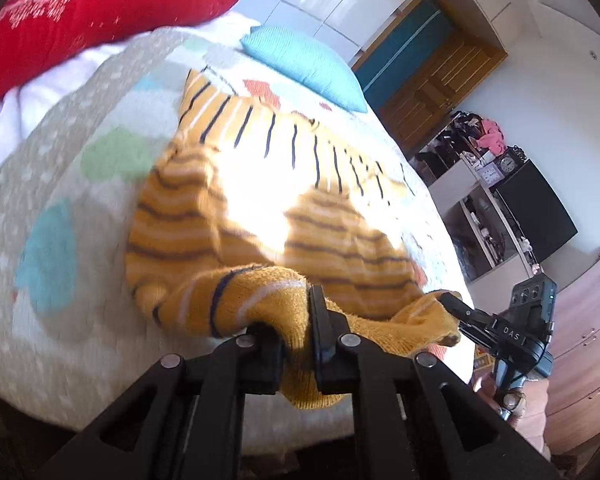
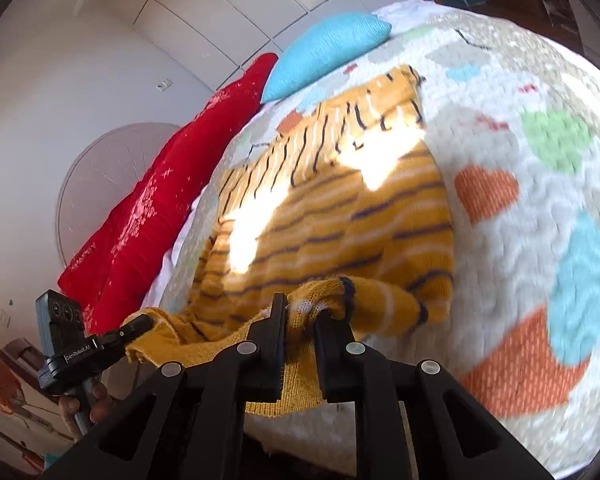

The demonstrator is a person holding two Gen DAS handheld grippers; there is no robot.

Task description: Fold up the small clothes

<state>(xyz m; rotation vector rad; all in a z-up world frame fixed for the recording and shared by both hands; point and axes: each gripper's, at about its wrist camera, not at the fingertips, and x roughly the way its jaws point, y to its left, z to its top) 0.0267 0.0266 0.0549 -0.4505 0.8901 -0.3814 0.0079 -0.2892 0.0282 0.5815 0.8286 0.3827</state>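
A small mustard-yellow sweater [image 1: 260,208] with dark and white stripes lies on the bed, also in the right wrist view [image 2: 340,208]. My left gripper [image 1: 296,320] is shut on its near hem at one corner. My right gripper [image 2: 304,316] is shut on the other corner of the hem. Both hold the edge lifted a little above the blanket, near the bed's front edge. The right gripper shows in the left wrist view [image 1: 456,308], and the left gripper in the right wrist view [image 2: 140,328], each pinching the yellow knit.
The bed carries a white knitted blanket [image 2: 520,240] with coloured shapes. A red cushion [image 1: 60,20] and a blue cushion [image 1: 304,64] lie at the head. Shelves with clutter [image 1: 500,200] and a wooden dresser [image 1: 580,352] stand beside the bed.
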